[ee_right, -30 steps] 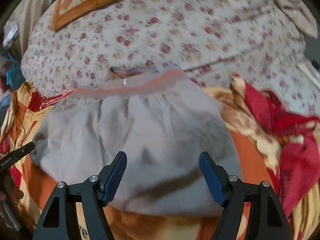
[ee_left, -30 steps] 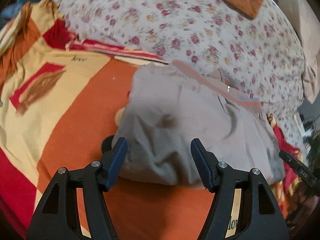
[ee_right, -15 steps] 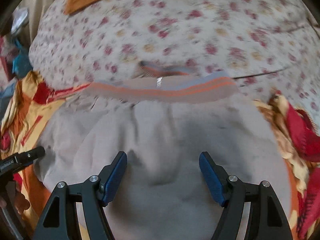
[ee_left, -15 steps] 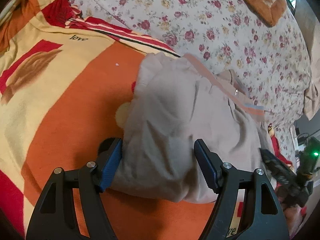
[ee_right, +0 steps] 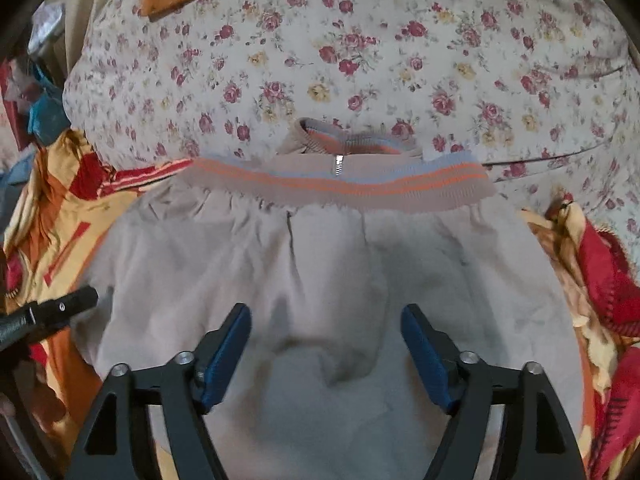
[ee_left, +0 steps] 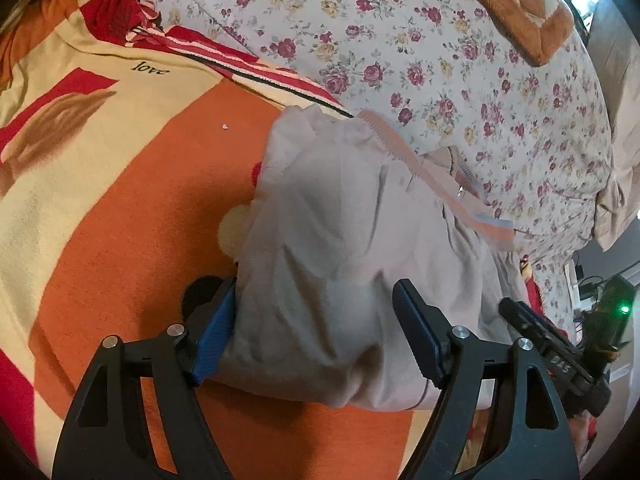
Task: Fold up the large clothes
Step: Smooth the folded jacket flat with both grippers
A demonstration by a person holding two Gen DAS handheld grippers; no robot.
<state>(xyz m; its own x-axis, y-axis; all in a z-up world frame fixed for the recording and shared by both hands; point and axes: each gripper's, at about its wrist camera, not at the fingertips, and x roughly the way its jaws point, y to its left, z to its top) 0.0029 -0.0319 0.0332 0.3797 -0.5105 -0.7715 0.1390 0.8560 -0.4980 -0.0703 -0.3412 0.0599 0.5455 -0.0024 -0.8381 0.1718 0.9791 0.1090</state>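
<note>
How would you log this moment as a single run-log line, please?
phase: pre-grasp | left gripper: open, straddling near edge of grey jacket | right gripper: open over it | surface: orange blanket

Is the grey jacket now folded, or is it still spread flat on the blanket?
Folded. The grey jacket lies as a compact doubled bundle; its striped hem band lies just below the collar and zipper pull.
</note>
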